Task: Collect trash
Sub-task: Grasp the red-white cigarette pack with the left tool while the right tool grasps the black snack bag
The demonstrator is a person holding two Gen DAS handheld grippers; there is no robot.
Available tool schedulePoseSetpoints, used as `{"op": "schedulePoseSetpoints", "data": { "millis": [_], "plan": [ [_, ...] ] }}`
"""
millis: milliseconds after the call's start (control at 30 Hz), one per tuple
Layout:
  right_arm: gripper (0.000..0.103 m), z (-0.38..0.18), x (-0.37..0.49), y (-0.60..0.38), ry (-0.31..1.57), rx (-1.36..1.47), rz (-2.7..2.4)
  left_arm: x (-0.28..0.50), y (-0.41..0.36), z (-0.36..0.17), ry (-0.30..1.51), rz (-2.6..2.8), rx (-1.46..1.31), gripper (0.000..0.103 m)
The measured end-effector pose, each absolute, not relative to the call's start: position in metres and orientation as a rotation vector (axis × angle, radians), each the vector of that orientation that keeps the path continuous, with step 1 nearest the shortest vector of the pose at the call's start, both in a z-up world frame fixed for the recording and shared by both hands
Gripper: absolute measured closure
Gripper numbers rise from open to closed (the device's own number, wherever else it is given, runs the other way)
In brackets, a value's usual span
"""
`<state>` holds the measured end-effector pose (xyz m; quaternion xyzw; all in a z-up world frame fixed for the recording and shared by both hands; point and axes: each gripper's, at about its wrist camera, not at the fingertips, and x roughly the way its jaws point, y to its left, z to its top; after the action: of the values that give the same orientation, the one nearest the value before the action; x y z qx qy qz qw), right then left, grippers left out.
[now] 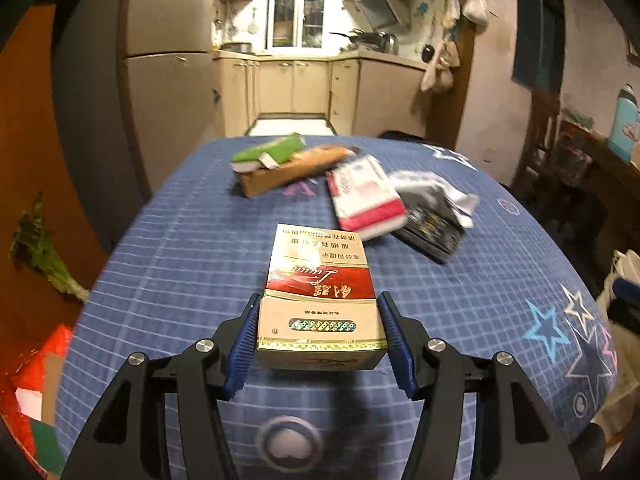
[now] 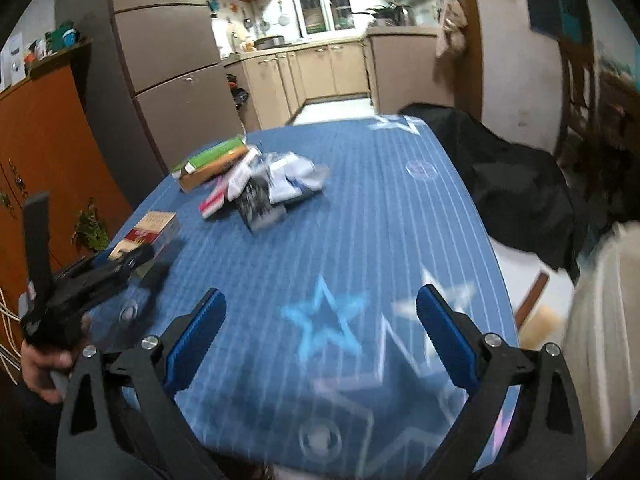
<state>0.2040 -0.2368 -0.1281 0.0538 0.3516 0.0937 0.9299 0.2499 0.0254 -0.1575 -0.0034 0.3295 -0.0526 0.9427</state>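
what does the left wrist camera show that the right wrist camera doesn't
Only the left wrist view shows the left gripper head-on, its blue pads closed on the sides of the red and cream box, and a leafy vegetable off the table's left edge.

Only the right wrist view shows the right gripper open with nothing between its pads, the hand holding the other gripper, and a black bag beside the table.

Both show the blue checked tablecloth and the pile of packaging farther along it.

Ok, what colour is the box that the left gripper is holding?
The box is red and cream with gold trim, clearest in the left wrist view.
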Motion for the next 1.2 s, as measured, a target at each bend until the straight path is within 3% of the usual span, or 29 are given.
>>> {"op": "schedulePoseSetpoints", "data": {
  "millis": [200,500,600,667,700,733,1200],
  "plan": [
    [0.026,-0.14,0.263,-0.197,0.818,0.023,0.338,0.256,0.046,-0.158,0.658,-0.067,-0.017,0.044],
    [0.024,-0.188,0.339,-0.16,0.908,-0.086,0.375,0.263,0.065,-0.164,0.678,-0.082,-0.091,0.044],
    [0.028,-0.188,0.35,-0.142,0.906,-0.12,0.397,0.265,0.068,-0.166,0.686,-0.086,-0.102,0.044],
    [0.039,-0.187,0.355,-0.135,0.899,-0.147,0.372,0.266,0.067,-0.168,0.691,-0.088,-0.106,0.044],
    [0.052,-0.186,0.355,-0.136,0.892,-0.139,0.368,0.266,0.066,-0.168,0.693,-0.09,-0.109,0.044],
    [0.058,-0.186,0.356,-0.139,0.893,-0.117,0.369,0.265,0.064,-0.169,0.694,-0.092,-0.109,0.044],
    [0.064,-0.185,0.245,-0.184,0.881,0.058,0.295,0.247,0.042,-0.159,0.675,-0.141,-0.06,0.044]
  ]
}}
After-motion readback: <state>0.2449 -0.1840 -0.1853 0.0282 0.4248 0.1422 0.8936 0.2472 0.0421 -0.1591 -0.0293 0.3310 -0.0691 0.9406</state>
